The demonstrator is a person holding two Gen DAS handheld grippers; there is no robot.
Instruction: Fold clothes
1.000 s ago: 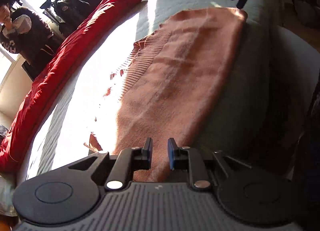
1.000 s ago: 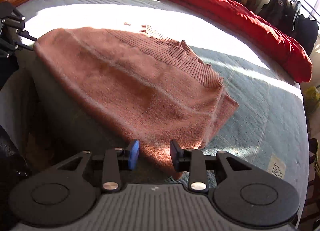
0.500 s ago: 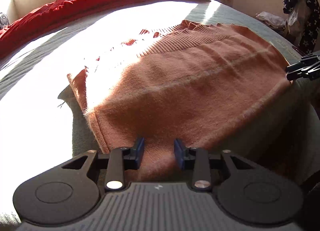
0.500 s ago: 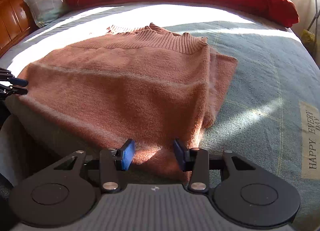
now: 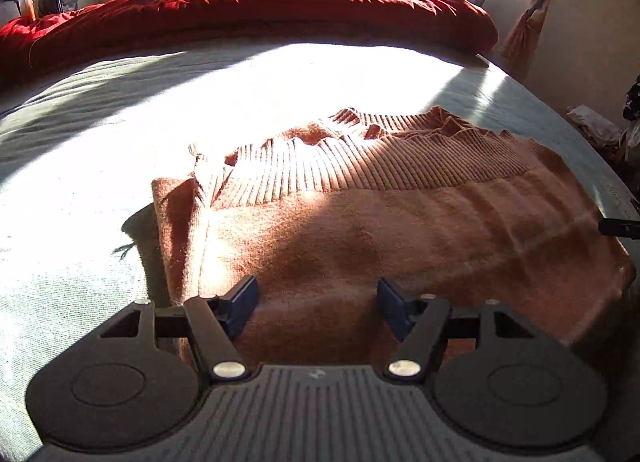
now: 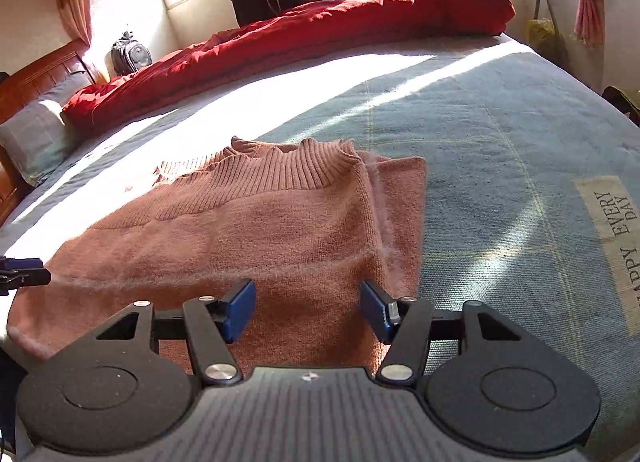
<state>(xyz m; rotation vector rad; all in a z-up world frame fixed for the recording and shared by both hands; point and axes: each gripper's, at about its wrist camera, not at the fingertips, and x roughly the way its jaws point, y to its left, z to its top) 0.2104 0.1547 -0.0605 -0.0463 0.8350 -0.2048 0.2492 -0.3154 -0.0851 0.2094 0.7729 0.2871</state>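
A rust-orange knit sweater (image 5: 400, 222) lies folded flat on the bed, ribbed hem on its far side. My left gripper (image 5: 318, 304) hangs open over the sweater's near edge, close to its left end, nothing between its blue pads. In the right wrist view the same sweater (image 6: 260, 230) spreads out, and my right gripper (image 6: 308, 308) stands open over its near edge, close to the folded right side. Each gripper's tip shows at the edge of the other view: the right one (image 5: 618, 228) and the left one (image 6: 22, 274).
The bed has a pale blue-grey cover (image 6: 500, 150) with a "HAPPY EVERY DAY" label (image 6: 614, 238). A red duvet (image 5: 248, 18) is bunched along the far side. A pillow (image 6: 34, 138) and wooden headboard sit far left. A person stands beyond the bed by the window.
Both grippers have swung round to face across the bed and their jaws have spread much wider. The sweater stays flat where it lay.
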